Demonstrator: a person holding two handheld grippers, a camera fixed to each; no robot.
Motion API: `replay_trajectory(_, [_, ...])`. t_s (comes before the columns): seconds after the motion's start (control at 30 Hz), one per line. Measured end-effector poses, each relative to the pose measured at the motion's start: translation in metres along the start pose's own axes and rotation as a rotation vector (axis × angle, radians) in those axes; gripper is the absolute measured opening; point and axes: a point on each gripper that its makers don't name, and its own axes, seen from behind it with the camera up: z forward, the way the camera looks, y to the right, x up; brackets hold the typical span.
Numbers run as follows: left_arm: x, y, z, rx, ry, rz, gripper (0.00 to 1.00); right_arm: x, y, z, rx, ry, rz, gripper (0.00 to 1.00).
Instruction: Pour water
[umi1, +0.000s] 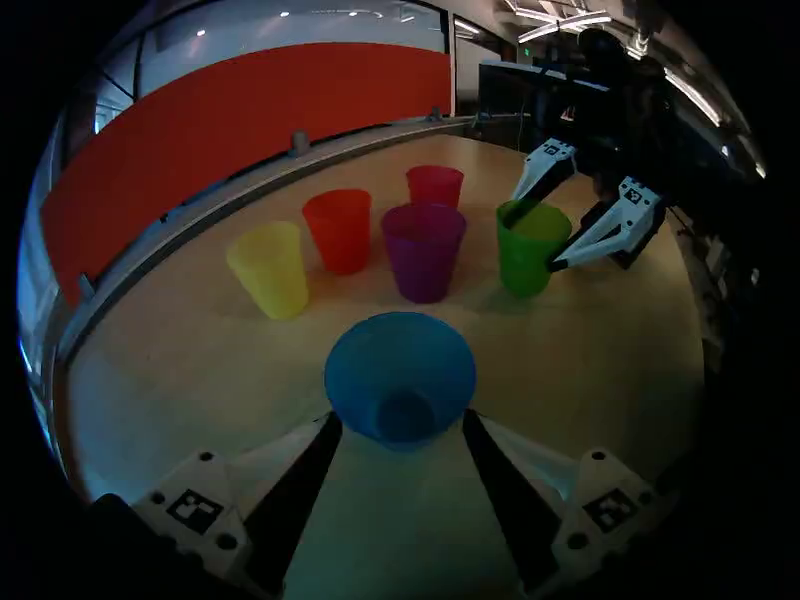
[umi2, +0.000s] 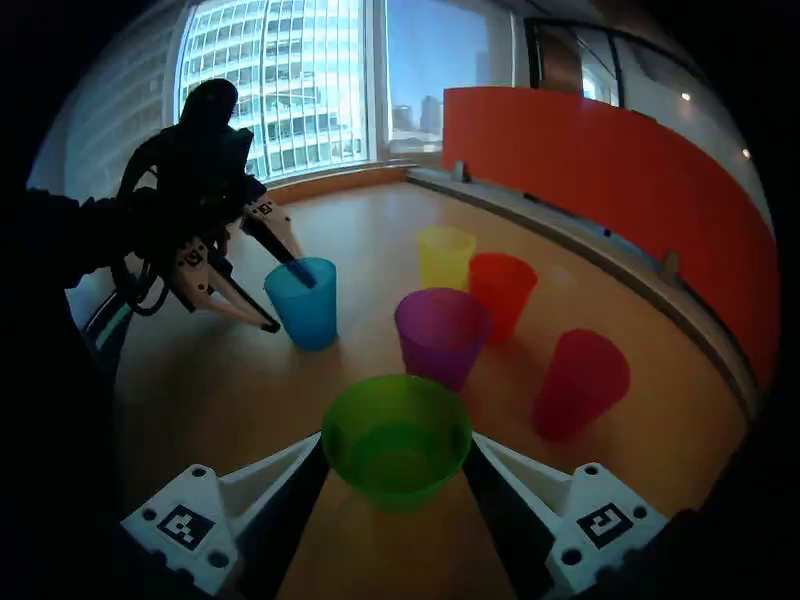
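1. While clamping the blue cup (umi1: 400, 365) between both fingers of the left hand-held gripper (umi1: 400, 420), risking a buckled wall. Judging the plastic as thin and tapered, so likely to slide out of too hard a pinch.
2. Pressing on both sides of the green cup (umi2: 397, 450) in the same way with the right hand-held gripper (umi2: 397, 438). Keeping it upright on the tabletop (umi2: 330, 225), at the right end of the cluster.
3. Failing to make out water in either cup; judging the pour as not yet begun.
4. Risking a spill on the wood when tipping one cup toward the other. Holding the two well apart for now, so probably missing the far rim if tilting too early or too fast.
5. Risking a knock against the purple cup (umi1: 423, 250) just beside the green one. Possibly also toppling the orange cup (umi1: 340, 230), yellow cup (umi1: 270, 268) and red cup (umi1: 435, 185) with any sideways sweep.
6. Reaching in low and level from opposite sides, roughly facing each other, with fingers flanking each cup near its base.
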Motion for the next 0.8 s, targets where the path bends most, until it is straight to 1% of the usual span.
replay_trajectory(0.5, [-0.007,0.009,-0.01,-0.012,0.007,-0.008,0.9,-0.004,-0.003,0.003,-0.003,-0.008,-0.001,0.9])
replay_trajectory(0.8, [-0.006,0.009,-0.011,-0.009,0.009,-0.008,0.9,-0.009,-0.002,0.004,-0.007,-0.015,0.007,0.91])
